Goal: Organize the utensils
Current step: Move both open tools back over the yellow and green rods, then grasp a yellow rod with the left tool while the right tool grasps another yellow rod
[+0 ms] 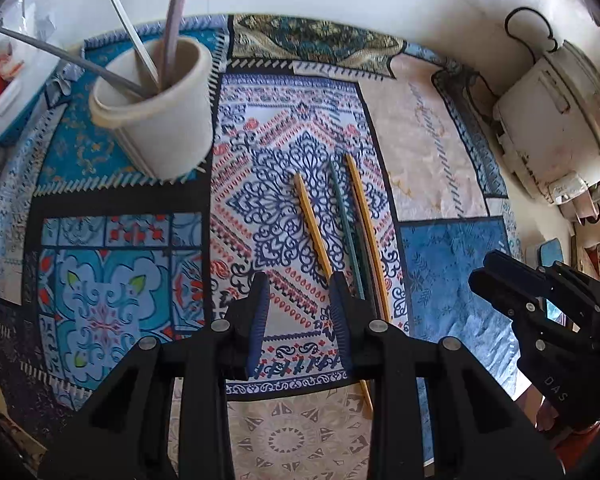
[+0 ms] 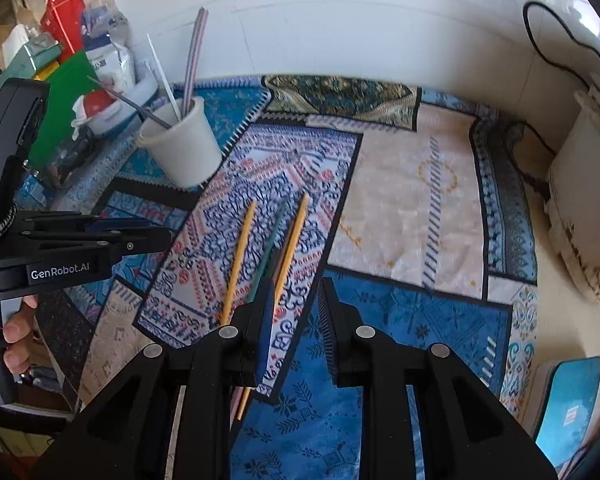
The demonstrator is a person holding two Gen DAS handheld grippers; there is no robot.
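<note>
Showing a person's fingers [image 2: 18,336] only rightward; both jaws stand narrowly apart, empty, above chopsticks [image 1: 312,224].

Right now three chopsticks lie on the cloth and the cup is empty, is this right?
Not quite. The chopsticks do lie on the cloth, at least three, but the cup is not empty: the left wrist view shows three sticks standing in it.

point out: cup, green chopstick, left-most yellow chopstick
cup [image 1: 168,120]: left wrist view, on its outer side wall.
green chopstick [image 1: 345,220]: left wrist view, mid-shaft, between the two yellow ones.
left-most yellow chopstick [image 2: 240,256]: right wrist view, mid-shaft.
</note>
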